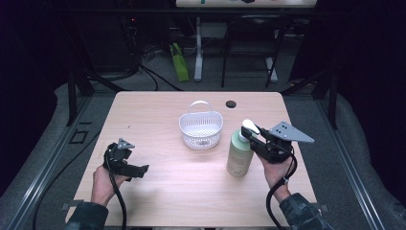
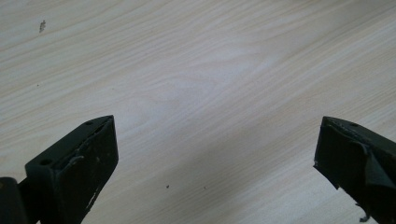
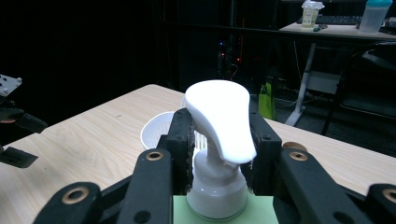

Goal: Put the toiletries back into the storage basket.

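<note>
Dark surroundings and a grey floor are framing the pale wooden bench [image 1: 158, 182], where a white basket [image 1: 201, 128] with its handle up is sitting near the middle and a small dark disc [image 1: 231, 103] is lying beyond it. At the right, the right hand-held gripper [image 1: 252, 139] is clenching the white pump head [image 3: 219, 119] of a pale green bottle [image 1: 239, 157], which is standing upright on the bench just right of the basket. At the left, the left hand-held gripper [image 1: 140, 170] is hovering over bare wood, released, its jaws standing wide apart with nothing between them.
</note>
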Tool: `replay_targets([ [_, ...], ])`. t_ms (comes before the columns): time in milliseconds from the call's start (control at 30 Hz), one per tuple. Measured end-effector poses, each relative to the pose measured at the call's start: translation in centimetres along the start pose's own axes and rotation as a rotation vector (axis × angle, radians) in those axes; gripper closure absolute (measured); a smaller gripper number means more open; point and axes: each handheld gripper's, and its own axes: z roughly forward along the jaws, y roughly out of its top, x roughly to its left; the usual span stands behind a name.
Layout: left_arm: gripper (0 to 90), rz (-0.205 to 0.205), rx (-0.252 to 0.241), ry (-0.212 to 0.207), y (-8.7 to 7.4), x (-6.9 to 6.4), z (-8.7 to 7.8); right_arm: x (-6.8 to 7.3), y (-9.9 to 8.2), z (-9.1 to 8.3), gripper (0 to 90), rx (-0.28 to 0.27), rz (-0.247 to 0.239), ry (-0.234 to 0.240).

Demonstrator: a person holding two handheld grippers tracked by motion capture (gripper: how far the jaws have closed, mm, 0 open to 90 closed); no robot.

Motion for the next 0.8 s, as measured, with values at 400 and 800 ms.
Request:
replay_targets([
  [400, 0.0, -0.001, 0.004, -0.001, 0.0, -0.02, 0.03, -0.05, -0.17, -0.01, 67.5, -0.015, 0.019, 0.01],
  [800, 0.0, 0.001, 0.006, 0.0, 0.01, -0.04, 0.04, -0.08, -0.24, 0.0, 67.6, -0.027, 0.024, 0.015],
])
